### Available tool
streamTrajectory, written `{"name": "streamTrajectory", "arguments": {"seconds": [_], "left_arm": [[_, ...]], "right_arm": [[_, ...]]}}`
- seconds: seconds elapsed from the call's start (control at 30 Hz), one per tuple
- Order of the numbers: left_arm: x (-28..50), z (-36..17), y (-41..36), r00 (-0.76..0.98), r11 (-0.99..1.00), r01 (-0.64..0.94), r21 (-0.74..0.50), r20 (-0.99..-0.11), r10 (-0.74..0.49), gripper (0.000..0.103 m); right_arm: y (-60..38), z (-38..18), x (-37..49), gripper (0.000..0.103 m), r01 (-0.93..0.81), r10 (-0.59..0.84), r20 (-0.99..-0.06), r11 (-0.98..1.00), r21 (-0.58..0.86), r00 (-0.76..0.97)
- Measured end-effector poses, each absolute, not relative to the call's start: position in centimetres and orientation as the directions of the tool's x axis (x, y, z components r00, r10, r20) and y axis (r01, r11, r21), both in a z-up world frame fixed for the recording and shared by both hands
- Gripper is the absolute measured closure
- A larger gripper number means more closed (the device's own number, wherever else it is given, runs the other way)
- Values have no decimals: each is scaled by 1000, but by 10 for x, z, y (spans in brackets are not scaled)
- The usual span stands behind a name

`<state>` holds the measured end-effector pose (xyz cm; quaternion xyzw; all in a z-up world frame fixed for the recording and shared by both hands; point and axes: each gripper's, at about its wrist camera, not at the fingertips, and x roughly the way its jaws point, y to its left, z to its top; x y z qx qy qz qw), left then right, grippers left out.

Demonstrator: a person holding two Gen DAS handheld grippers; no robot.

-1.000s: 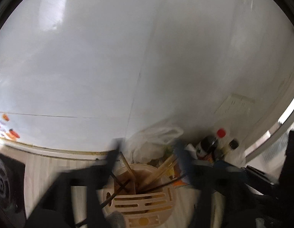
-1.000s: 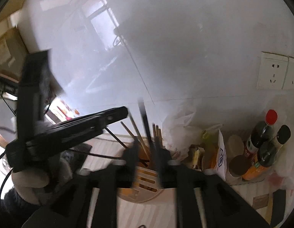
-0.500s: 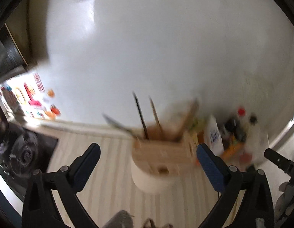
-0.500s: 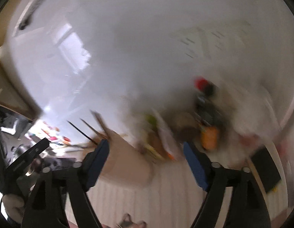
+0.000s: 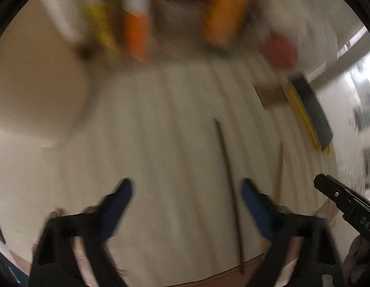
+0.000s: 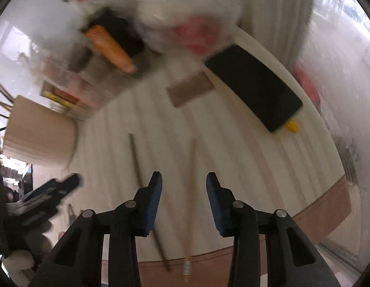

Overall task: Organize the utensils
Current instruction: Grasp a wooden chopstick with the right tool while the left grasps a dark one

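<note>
Chopsticks lie loose on the pale striped counter (image 6: 256, 162), two of them side by side but apart: a dark stick (image 6: 137, 165) on the left and a lighter wooden stick (image 6: 192, 167) on the right, both running from the near edge toward the far clutter, near ends poking over the counter's lip. A beige holder (image 6: 38, 134) stands far left, more sticks rising from it. The right gripper (image 6: 184, 179) hangs over the light stick, its jaws having just been closing, part-way apart with the stick seen between them but no pad pressing it. The left gripper (image 5: 186, 186), blurred, has also just been narrowing and stands wide and empty, with the dark stick (image 5: 229, 191) just inside its right pad (image 5: 253, 201) and the light one (image 5: 279, 169) outside it. A black phone (image 6: 254, 88) and a brown card (image 6: 190, 89) sit farther back on the right. Each stick looks light, stiff and thin, likely to roll or skid on the smooth top; a pinch across the shaft near its middle, jaws square to its length, seems the safest hold, since a grip near the tip could let it swing
</note>
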<state>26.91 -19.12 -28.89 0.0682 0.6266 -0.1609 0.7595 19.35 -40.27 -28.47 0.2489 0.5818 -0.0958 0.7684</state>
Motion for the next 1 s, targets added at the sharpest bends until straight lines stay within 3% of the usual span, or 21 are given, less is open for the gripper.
{"name": "streamTrajectory", "arguments": {"seconds": [0.03,0.13,0.27,0.37,0.4,0.7,0.87,0.9,0.97,1.0], "left_arm": [[269,-304,-204,120,934,343,-101,-981,-151,40],[271,-324,-222,78,931,353,-94,-988,-130,50],[269,-325,-242,103,922,384,-56,-989,-103,54],[268,-322,-254,150,915,403,15,-987,-50,78],[269,-321,-255,154,912,409,11,-986,-57,97],[276,-315,-169,161,944,325,60,-987,7,100],[267,-315,-72,174,975,199,101,-983,66,100],[265,-316,-55,170,981,168,95,-983,66,100],[263,-316,-17,166,992,93,83,-984,67,100],[262,-316,-3,162,995,62,74,-985,63,100]], "right_arm": [[-409,-292,190,63,447,133,-946,856,259,294],[-425,-307,179,63,470,125,-954,848,245,272],[-432,-316,174,63,493,120,-960,838,234,253],[-433,-326,175,63,510,119,-965,831,225,232],[-432,-327,173,63,512,122,-967,830,223,225],[-392,-339,200,63,406,167,-970,886,226,175],[-355,-351,219,63,322,89,-992,940,114,92],[-349,-351,222,68,309,59,-995,947,81,82],[-340,-350,225,91,311,15,-997,950,38,78],[-337,-349,227,96,313,29,-996,948,53,78]]}}
